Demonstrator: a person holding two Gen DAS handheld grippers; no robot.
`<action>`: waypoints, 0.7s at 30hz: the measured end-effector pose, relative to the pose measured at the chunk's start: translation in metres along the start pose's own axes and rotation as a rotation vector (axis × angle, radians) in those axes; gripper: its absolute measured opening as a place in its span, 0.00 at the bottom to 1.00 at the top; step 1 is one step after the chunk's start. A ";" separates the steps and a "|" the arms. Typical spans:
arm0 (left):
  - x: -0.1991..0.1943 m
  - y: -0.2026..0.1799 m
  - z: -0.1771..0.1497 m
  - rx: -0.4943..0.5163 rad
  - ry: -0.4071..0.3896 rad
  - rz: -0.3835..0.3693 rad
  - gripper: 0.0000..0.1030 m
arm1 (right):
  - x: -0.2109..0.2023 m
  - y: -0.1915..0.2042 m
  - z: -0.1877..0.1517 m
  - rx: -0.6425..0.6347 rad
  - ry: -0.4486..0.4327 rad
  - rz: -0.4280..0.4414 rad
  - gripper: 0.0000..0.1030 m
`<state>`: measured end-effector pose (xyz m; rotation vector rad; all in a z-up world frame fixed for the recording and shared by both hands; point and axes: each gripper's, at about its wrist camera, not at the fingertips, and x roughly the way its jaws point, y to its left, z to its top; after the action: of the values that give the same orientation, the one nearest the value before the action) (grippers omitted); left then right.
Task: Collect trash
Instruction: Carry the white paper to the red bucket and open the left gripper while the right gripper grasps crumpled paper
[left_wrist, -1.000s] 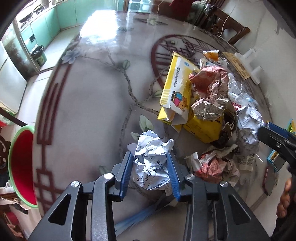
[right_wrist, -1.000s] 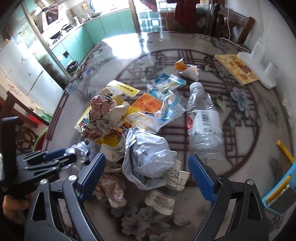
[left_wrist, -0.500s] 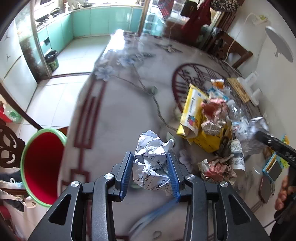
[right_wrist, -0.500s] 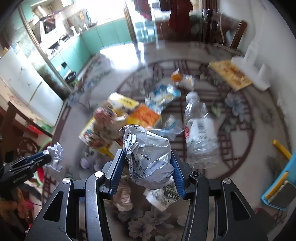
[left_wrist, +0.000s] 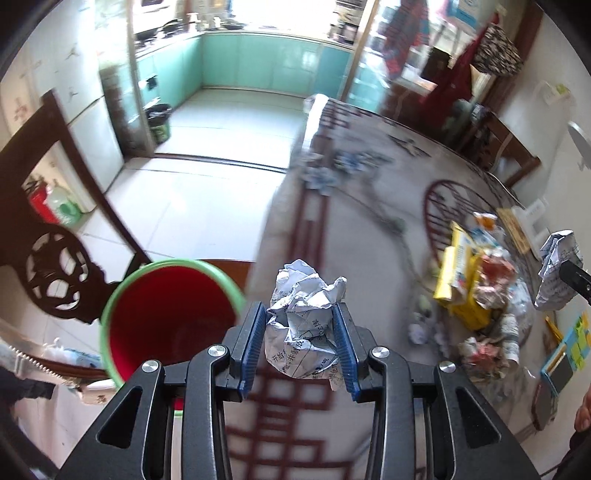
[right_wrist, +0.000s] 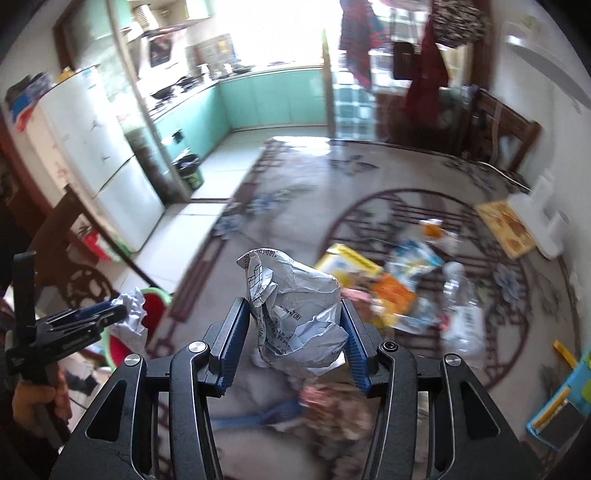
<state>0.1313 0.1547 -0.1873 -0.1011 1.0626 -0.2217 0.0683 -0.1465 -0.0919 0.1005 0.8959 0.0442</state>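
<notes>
Large dining table (left_wrist: 369, 240) with maroon lattice and flower pattern, filling the right half of the left wrist view and the centre of the right wrist view (right_wrist: 295, 221). Teal kitchen cabinets (left_wrist: 258, 62) across the top of both frames; white fridge (right_wrist: 92, 147) at the upper left of the right wrist view. Dark carved wooden chair (left_wrist: 55, 258) at the left edge of the left wrist view.

Red bucket with green rim (left_wrist: 166, 314) at lower left of the left wrist view, off the table's edge, just left of the gripper; only partly seen in the right wrist view (right_wrist: 155, 306), behind the other gripper's paper.

Heap of trash (left_wrist: 476, 295) at the right of the left wrist view: yellow box, crumpled wrappers, blurred. Same heap at centre right of the right wrist view, with a clear plastic bottle (right_wrist: 461, 314) lying on its side.

Left gripper (left_wrist: 300, 338) at bottom centre, blue pads clenched on a crumpled printed paper ball (left_wrist: 304, 325), held above the table edge beside the bucket. Seen from the right wrist view at lower left (right_wrist: 110, 314), a hand (right_wrist: 33, 402) on its handle.

Right gripper (right_wrist: 293, 347) at bottom centre, jaws just closed in, now gripping a bigger crumpled paper wad (right_wrist: 295, 317) lifted above the heap; same wad at the right edge of the left wrist view (left_wrist: 557, 273).
</notes>
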 end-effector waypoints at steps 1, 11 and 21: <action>-0.002 0.013 -0.001 -0.015 -0.003 0.011 0.34 | 0.004 0.012 0.001 -0.019 0.002 0.015 0.46; -0.009 0.117 -0.021 -0.136 0.007 0.128 0.34 | 0.055 0.111 0.007 -0.146 0.082 0.166 0.47; 0.005 0.175 -0.048 -0.234 0.059 0.164 0.34 | 0.110 0.211 -0.002 -0.275 0.212 0.318 0.50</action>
<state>0.1146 0.3248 -0.2474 -0.2176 1.1468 0.0486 0.1365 0.0719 -0.1563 -0.0203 1.0704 0.4801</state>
